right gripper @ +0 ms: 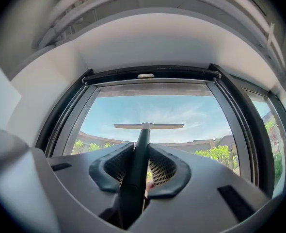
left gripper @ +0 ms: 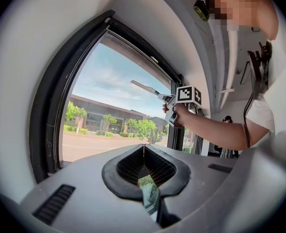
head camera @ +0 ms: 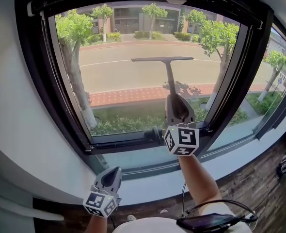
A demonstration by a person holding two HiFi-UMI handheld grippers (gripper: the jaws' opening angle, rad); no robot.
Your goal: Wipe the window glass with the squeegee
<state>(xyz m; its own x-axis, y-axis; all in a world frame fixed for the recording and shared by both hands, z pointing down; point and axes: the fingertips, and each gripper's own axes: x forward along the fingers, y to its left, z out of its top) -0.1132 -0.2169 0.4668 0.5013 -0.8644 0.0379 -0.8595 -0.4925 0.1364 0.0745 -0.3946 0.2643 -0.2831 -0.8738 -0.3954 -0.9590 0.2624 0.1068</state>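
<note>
The squeegee is a dark T-shaped tool; its blade lies flat against the window glass about mid-pane, handle running down. My right gripper is shut on that handle, and in the right gripper view the squeegee rises between the jaws to the crossbar. My left gripper hangs low near the sill, jaws shut and empty. From the left gripper view the squeegee and right gripper show against the pane.
A thick black window frame surrounds the pane, with a second pane to the right. White wall and a sill ledge run below. A wood floor and a black device at my waist are near.
</note>
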